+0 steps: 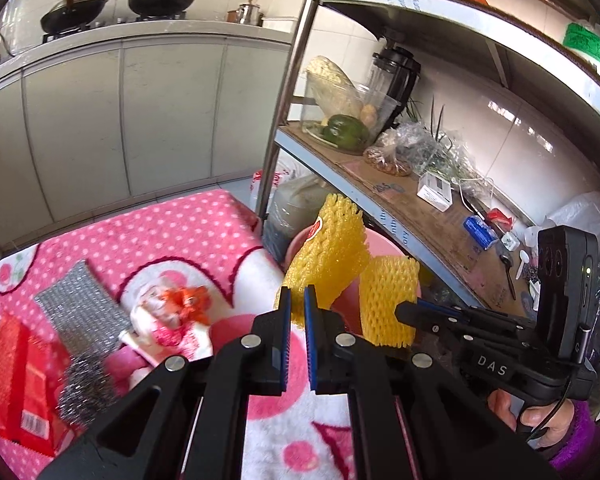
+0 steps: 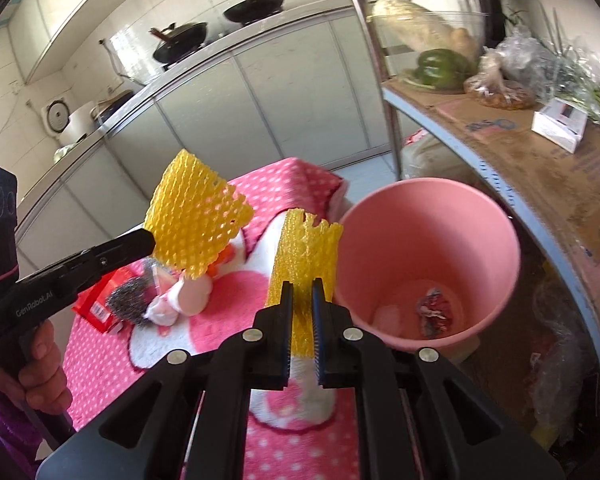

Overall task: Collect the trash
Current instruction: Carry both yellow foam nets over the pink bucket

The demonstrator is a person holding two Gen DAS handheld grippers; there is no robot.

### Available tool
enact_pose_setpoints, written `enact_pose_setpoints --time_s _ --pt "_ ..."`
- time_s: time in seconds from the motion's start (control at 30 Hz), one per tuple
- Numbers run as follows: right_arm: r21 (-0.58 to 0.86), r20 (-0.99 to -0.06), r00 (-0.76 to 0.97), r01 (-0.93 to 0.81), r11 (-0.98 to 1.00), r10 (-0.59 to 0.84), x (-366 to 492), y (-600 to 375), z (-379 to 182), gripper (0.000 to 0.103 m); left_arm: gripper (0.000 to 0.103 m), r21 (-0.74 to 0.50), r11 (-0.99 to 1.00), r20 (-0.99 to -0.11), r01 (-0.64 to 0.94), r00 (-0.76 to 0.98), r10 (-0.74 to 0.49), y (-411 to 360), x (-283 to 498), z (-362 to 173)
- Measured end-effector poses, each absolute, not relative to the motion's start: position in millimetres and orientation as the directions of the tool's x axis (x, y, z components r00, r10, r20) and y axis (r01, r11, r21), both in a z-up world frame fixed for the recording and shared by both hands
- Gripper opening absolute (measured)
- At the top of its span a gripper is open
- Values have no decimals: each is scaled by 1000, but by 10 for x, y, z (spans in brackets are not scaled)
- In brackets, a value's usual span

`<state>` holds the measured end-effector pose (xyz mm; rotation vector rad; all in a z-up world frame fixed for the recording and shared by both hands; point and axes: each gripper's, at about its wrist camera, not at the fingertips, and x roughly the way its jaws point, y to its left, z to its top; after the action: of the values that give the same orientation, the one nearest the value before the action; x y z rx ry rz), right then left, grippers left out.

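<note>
My left gripper (image 1: pixel 298 292) is shut on the lower edge of a yellow foam fruit net (image 1: pixel 332 248), which stands up over the table's right end. The left gripper (image 2: pixel 150 240) and its net (image 2: pixel 196 216) also show at the left of the right wrist view. My right gripper (image 2: pixel 302 292) is shut on a second yellow foam net (image 2: pixel 306 252), just left of the rim of a pink bin (image 2: pixel 460 232). Crumpled trash (image 2: pixel 434 308) lies on the bin's bottom. In the left wrist view the bin (image 1: pixel 382 245) is mostly hidden behind both nets.
The pink dotted cloth (image 1: pixel 148 232) carries a red box (image 1: pixel 20 380), steel wool (image 1: pixel 86 392), a silver scouring pad (image 1: pixel 80 308) and a crumpled wrapper (image 1: pixel 172 320). A metal rack (image 2: pixel 540 168) with food and boxes stands right behind the bin, its pole (image 1: pixel 288 92) close by.
</note>
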<state>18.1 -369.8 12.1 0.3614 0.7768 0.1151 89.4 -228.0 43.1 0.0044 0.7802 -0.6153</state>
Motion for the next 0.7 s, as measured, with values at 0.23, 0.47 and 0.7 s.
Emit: enact_pose_setpoints --time_s 0.23,0.47,0.7 --pt "328 -680 718 119 937 147 248 -4008 -20 9 6 -190 804 -694 563 503 -516 -2705 1040 242" --pt "290 -713 696 177 940 89 352 -4223 -205 9 6 -195 792 -739 579 444 -507 -3072 1209 -13" --pt "275 -744 665 226 935 58 407 -4356 -407 9 6 -202 795 -782 572 395 -483 -3333 1357 -273"
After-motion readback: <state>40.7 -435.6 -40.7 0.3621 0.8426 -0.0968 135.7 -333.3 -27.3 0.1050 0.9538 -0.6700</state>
